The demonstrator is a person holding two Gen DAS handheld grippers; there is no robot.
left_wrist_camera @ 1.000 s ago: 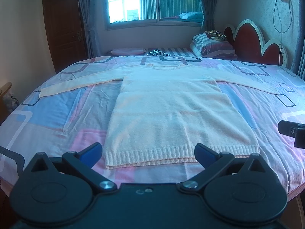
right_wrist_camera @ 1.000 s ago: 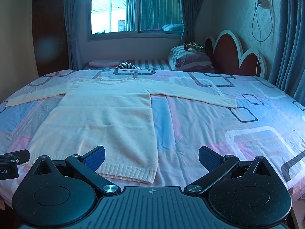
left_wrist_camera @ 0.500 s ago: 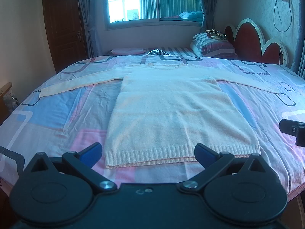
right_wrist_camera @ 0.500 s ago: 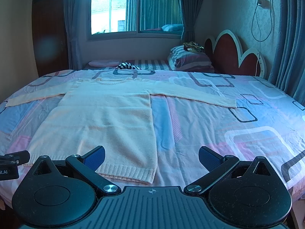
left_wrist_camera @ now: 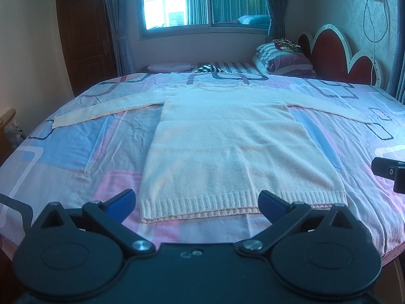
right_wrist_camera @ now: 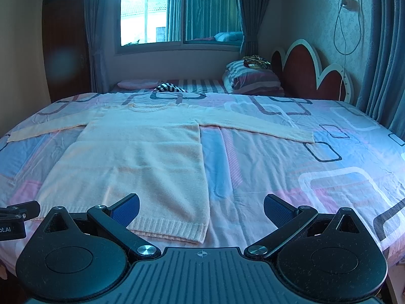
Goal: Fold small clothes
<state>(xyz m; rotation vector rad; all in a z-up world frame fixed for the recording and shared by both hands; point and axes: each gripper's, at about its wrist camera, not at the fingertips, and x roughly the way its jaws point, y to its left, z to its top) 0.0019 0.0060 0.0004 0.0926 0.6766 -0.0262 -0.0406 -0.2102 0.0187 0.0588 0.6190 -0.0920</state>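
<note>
Sweater lies flat and face up on the bed, one garment only, cream knit, with its ribbed hem at 6 o'clock nearest both cameras and its round neckline at 12 o'clock. Two sleeves are spread out sideways: one sleeve runs toward 9 o'clock, the other sleeve toward 3 o'clock, each ending in a cuff resting on the patterned sheet. No fold has been made, so the task is judged to be at its opening step: approach and first grasp. Left gripper hangs just in front of the hem with its fingers wide apart and nothing between them; its view is centred on the garment body. Right gripper also holds its fingers wide apart and empty, positioned over the hem corner at the 3 o'clock side of the body. The next move probably calls for lowering each gripper to the fabric, closing on an edge or a cuff, and carrying it across the body without dragging the layers beneath. Count: one sweater, two sleeves, two grippers, one bed, one stack of striped bedding at 1 o'clock near the headboard.
</note>
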